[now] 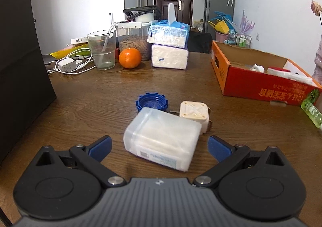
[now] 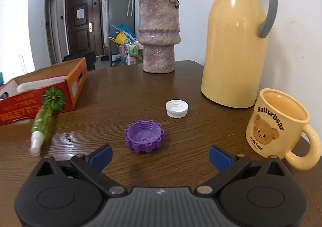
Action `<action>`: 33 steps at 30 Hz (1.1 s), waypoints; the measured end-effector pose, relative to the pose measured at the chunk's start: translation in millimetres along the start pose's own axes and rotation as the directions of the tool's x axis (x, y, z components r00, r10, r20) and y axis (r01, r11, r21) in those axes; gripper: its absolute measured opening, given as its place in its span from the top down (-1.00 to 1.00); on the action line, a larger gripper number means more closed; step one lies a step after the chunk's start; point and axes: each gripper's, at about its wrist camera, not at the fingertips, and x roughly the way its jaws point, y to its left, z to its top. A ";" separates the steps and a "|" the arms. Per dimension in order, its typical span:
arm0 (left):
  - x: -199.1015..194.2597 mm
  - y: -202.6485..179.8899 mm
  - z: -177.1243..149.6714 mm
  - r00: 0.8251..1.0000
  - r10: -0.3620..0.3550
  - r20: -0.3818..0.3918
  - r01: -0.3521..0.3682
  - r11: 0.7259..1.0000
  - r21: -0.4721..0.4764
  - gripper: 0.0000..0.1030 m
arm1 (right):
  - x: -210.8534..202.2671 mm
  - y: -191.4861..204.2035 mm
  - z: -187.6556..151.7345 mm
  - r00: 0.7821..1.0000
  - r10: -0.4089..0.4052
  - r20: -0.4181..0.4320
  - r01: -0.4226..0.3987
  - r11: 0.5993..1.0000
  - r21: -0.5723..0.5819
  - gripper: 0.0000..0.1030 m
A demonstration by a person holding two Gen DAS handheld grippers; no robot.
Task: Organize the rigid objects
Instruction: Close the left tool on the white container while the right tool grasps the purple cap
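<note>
In the left wrist view a translucent white plastic box (image 1: 164,138) lies on the wooden table between the wide-spread blue fingertips of my left gripper (image 1: 160,147), which is open and does not touch it. Behind it sit a blue ridged cap (image 1: 151,103) and a cream cube-shaped piece (image 1: 194,114). The red-orange cardboard box (image 1: 259,84) at the right holds white and red items. In the right wrist view my right gripper (image 2: 160,156) is open just short of a purple ridged cap (image 2: 143,138). A white cap (image 2: 177,108) lies beyond, and a green spray bottle (image 2: 41,126) lies beside the cardboard box (image 2: 40,96).
A glass (image 1: 102,51), an orange (image 1: 129,58), a nut jar (image 1: 133,41), tissue packs (image 1: 170,55), a charger with cables (image 1: 68,64) crowd the far left; a black bag (image 1: 20,55) stands left. A vase (image 2: 159,39), a yellow thermos (image 2: 237,45) and a bear mug (image 2: 281,126) stand right.
</note>
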 end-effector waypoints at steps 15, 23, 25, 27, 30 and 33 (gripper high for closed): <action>29.5 1.1 5.8 1.000 -0.019 -0.013 0.019 0.999 0.027 -1.00 | 51.0 13.9 11.6 0.998 0.006 -0.061 -0.009 0.999 -0.048 -0.55; 39.3 3.6 7.6 0.999 -0.045 -0.019 0.045 0.999 0.023 -1.00 | 49.5 14.2 13.8 0.998 0.043 -0.042 -0.044 0.998 -0.037 -0.02; 42.8 3.9 6.3 0.999 -0.040 -0.033 0.041 0.999 0.017 -1.00 | 47.3 13.6 13.5 0.999 0.034 -0.032 -0.035 0.999 -0.031 -0.02; 45.6 5.3 5.6 0.998 -0.046 -0.038 0.047 0.999 0.002 -1.00 | 47.3 12.5 12.9 0.999 0.032 -0.036 -0.033 0.999 -0.026 -0.02; 47.6 5.0 4.6 0.998 -0.056 -0.036 0.056 0.998 -0.002 -1.00 | 47.6 11.3 12.7 0.999 0.027 -0.039 -0.028 0.999 -0.021 -0.02; 46.7 -0.8 2.8 0.998 -0.055 -0.032 0.056 0.998 0.030 -0.82 | 47.3 10.1 12.4 0.999 0.024 -0.038 -0.025 1.000 -0.014 -0.02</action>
